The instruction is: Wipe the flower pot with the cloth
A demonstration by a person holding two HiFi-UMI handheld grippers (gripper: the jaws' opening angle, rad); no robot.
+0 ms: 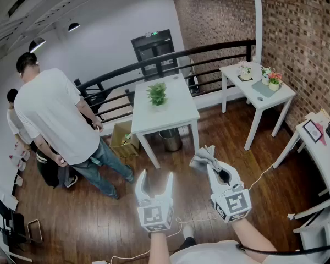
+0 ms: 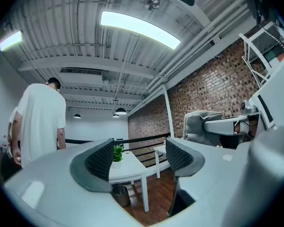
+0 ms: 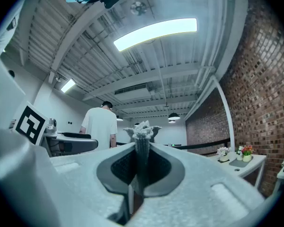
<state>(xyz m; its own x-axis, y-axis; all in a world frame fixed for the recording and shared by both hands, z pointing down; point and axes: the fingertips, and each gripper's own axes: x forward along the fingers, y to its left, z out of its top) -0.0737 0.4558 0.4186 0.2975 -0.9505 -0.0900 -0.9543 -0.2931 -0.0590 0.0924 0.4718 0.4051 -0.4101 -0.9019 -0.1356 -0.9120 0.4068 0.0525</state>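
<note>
Grey cloth [image 3: 142,129] tight in right gripper [image 3: 141,151]

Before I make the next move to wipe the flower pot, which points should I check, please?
1. Cloth in right tool: ok, jaws shut on it.
2. Left tool empty: ok, jaws apart.
3. Pot upright on table: ok.
4. Pot within reach: not ok, table stands far ahead.
5. Dirt on pot: cannot tell, too small.
</note>
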